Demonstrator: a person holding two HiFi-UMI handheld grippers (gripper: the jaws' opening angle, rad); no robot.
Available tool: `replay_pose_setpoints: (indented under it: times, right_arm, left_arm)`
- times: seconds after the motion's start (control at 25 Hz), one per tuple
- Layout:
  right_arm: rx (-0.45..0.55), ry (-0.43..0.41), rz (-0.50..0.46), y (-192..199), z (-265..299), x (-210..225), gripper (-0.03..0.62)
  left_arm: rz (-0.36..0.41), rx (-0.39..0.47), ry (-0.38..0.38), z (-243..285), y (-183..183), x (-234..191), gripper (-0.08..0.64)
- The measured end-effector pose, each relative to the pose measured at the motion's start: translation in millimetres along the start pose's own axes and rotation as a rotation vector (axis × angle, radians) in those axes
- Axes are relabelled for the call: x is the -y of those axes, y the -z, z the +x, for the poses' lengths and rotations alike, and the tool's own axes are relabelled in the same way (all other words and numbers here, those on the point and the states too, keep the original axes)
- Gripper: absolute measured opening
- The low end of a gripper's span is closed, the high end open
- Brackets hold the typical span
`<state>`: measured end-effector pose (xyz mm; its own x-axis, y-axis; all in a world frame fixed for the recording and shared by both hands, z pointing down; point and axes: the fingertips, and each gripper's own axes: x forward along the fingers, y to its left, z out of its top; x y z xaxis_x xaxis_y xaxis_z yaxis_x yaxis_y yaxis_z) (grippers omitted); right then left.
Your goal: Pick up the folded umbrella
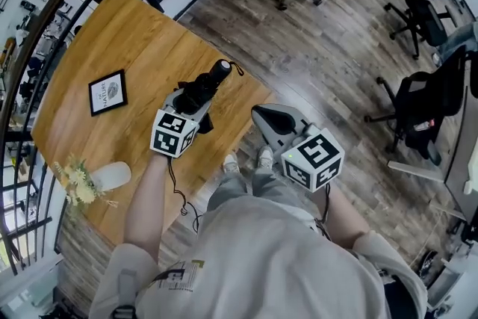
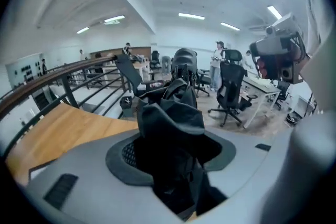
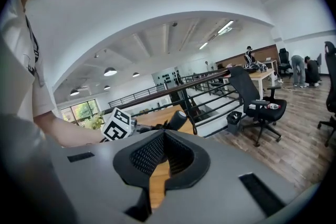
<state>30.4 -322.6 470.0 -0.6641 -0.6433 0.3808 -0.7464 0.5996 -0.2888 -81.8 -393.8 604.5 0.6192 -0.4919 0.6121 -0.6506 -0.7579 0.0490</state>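
The left hand-held gripper (image 1: 193, 99) clamps the black folded umbrella (image 1: 214, 77) above the table (image 1: 127, 41). The right hand-held gripper (image 1: 270, 122), jaws together, holds nothing. A firm squeeze and level lift should prevent slipping.

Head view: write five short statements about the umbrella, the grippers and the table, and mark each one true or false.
1. The left gripper has the black umbrella between its fingers. True.
2. The right gripper grips the umbrella too. False: it holds nothing and sits apart, off the table's edge.
3. A framed picture lies on the wooden table. True.
4. The umbrella is spread open. False: it is folded into a short bundle.
5. The vase of flowers stands between the two grippers. False: it stands near the table's edge, on the person's left, clear of both.
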Motion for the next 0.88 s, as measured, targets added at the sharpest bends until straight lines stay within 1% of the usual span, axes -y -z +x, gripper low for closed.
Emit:
replay_pose_setpoints:
  times: [0.12,0.2,0.28,0.44,0.52,0.68,0.76,0.88]
  right_arm:
    - [0.044,0.005,-0.060,-27.9,-7.0,-1.1,0.028]
    - [0.087,0.010,-0.099,-52.3,-14.4,-2.5,0.028]
    - [0.147,0.015,-0.134,-82.1,-25.5,-5.3,0.028]
    - [0.281,0.030,-0.200,-147.5,-52.3,-12.0,0.028]
    - [0.339,0.043,-0.231,-174.1,-66.8,-16.5,0.028]
    - [0.428,0.075,-0.310,-206.4,-97.4,-28.9,0.028]
    - [0.473,0.082,-0.336,-217.7,-113.8,-32.7,0.028]
    - [0.559,0.106,-0.356,-234.5,-138.0,-36.1,0.028]
  left_arm:
    - [0.017,0.115,-0.071,-33.4,-45.3,0.6,0.239]
    - [0.002,0.193,-0.104,-58.8,-76.7,0.9,0.239]
    - [-0.014,0.274,-0.131,-87.8,-109.7,2.0,0.239]
    - [-0.008,0.438,-0.185,-150.1,-178.4,2.5,0.240]
    - [-0.009,0.514,-0.217,-180.8,-206.9,1.5,0.241]
    - [-0.023,0.646,-0.287,-236.0,-241.2,4.5,0.241]
    - [-0.024,0.675,-0.339,-256.1,-251.7,9.1,0.241]
    - [-0.003,0.708,-0.406,-279.0,-262.5,16.4,0.241]
